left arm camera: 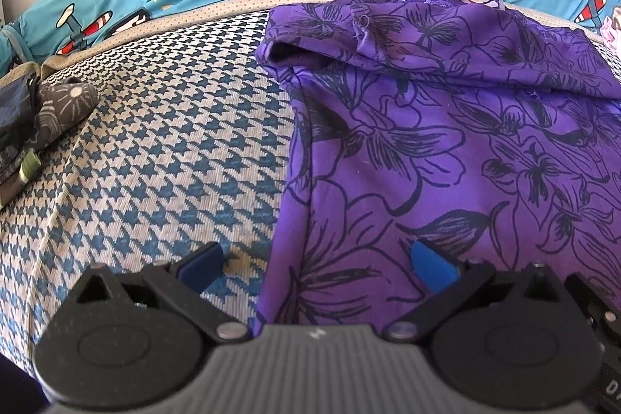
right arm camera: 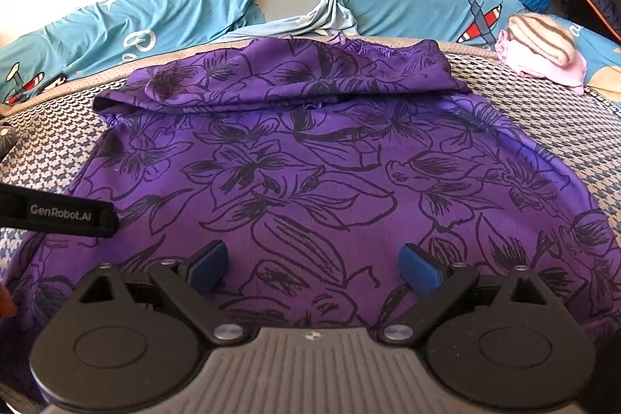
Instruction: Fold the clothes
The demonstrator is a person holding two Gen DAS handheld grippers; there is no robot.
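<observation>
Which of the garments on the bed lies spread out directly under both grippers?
The purple floral garment, spread flat on the houndstooth cover. The pink bundle sits at the far right, and the dark patterned piece far left.

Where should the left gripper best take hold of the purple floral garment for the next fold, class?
Probably its left side edge, approached from the houndstooth cover. The purple floral garment lies flat, so only edges offer a pinch; the left gripper already straddles this one, open.

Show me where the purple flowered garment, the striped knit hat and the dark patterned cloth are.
purple flowered garment (right arm camera: pixel 310 181): right wrist view, middle of the flat front panel.
striped knit hat (right arm camera: pixel 541 33): right wrist view, top of the hat.
dark patterned cloth (left arm camera: pixel 58 107): left wrist view, its rolled grey part.
</observation>
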